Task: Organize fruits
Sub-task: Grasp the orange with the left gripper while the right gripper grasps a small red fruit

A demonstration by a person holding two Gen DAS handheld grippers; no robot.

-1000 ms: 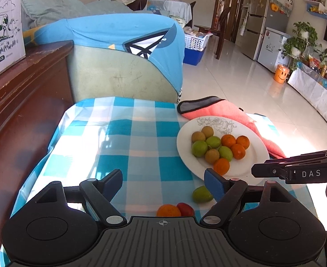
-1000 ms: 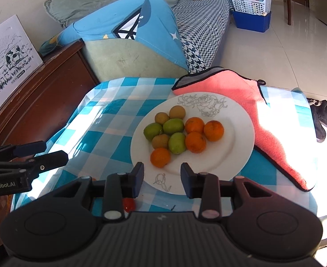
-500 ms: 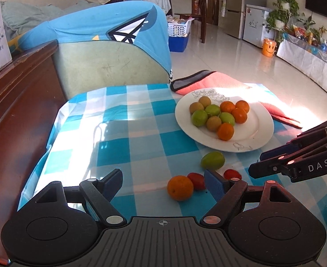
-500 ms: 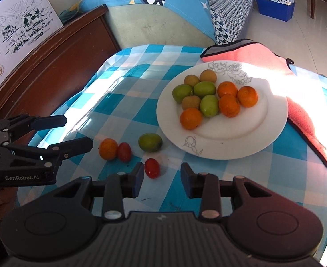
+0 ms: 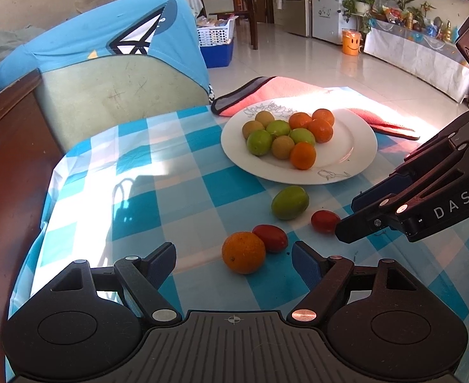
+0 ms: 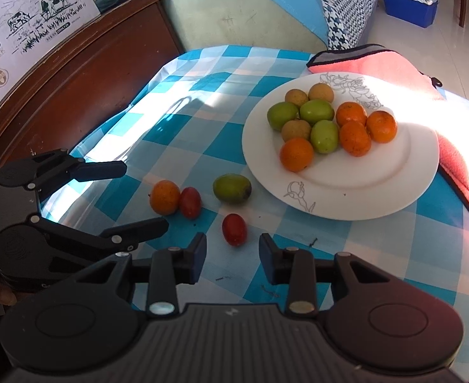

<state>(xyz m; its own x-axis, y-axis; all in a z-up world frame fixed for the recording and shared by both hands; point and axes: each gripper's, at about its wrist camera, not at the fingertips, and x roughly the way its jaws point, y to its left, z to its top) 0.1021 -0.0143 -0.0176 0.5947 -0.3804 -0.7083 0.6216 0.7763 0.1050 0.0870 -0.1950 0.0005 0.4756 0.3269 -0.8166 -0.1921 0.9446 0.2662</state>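
A white plate (image 5: 359,134) (image 6: 394,172) holds several orange, green and brown fruits. On the checked cloth in front of it lie a loose orange (image 5: 243,252) (image 6: 164,197), a red fruit (image 5: 271,237) (image 6: 190,202) touching it, a green fruit (image 5: 289,202) (image 6: 232,188) and a second red fruit (image 5: 324,221) (image 6: 234,229). My left gripper (image 5: 234,260) (image 6: 143,196) is open and empty just before the orange. My right gripper (image 6: 233,255) (image 5: 347,220) is open and empty, just before the second red fruit.
A pink towel (image 5: 314,92) (image 6: 390,60) lies behind and right of the plate. A dark wooden cabinet (image 6: 75,73) borders the table's left side, with a milk carton box (image 6: 20,22) on it. A sofa with a blue cover (image 5: 116,51) stands behind.
Both grippers have drawn back and lowered toward the near table edge, bringing the loose fruits into full view. The right gripper now sits close to the second red fruit. No fruit has moved.
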